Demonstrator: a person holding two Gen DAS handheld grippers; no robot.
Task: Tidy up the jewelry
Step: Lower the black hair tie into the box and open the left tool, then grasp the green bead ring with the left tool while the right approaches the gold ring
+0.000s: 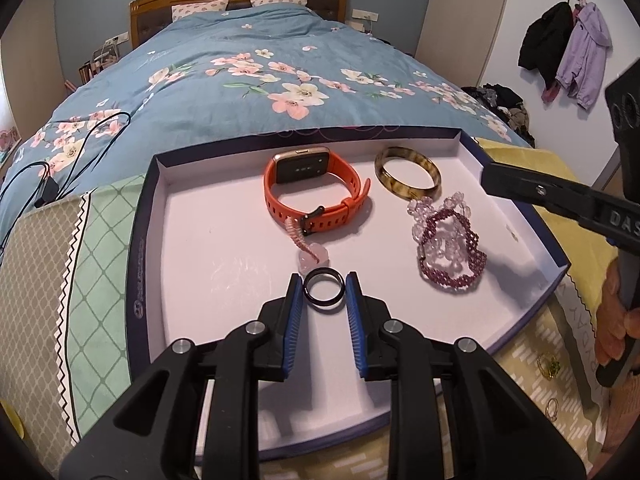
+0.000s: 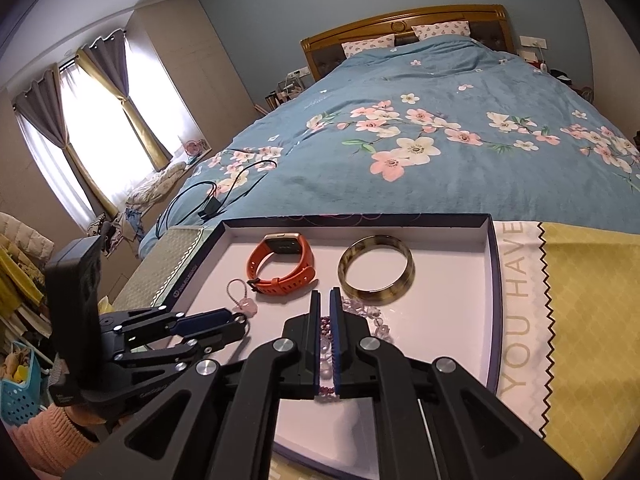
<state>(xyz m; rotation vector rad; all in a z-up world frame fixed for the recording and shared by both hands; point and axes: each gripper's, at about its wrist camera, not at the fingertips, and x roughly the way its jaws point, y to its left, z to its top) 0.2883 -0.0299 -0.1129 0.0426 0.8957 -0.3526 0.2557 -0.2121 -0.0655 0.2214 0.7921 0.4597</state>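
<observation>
A shallow white tray [image 1: 200,240] with a dark rim lies on a cloth at the foot of the bed. My left gripper [image 1: 323,282] is low over the tray's near part and is shut on a black ring [image 1: 324,307] between its blue pads. Just beyond the ring lies a pink charm [image 1: 312,258] on a bead chain. Farther back are an orange smartwatch [image 1: 316,196] and a brown mottled bangle [image 1: 408,174]. Purple and clear bead bracelets [image 1: 450,246] lie in a heap at the right. My right gripper [image 2: 325,294] hovers above that heap, jaws nearly together, holding nothing.
Two gold rings [image 1: 547,364] lie on the patterned cloth right of the tray. A yellow cloth [image 2: 592,320] with lettering covers the right side. A black cable and charger [image 1: 48,192] rest on the blue floral quilt [image 1: 248,72] beyond the tray.
</observation>
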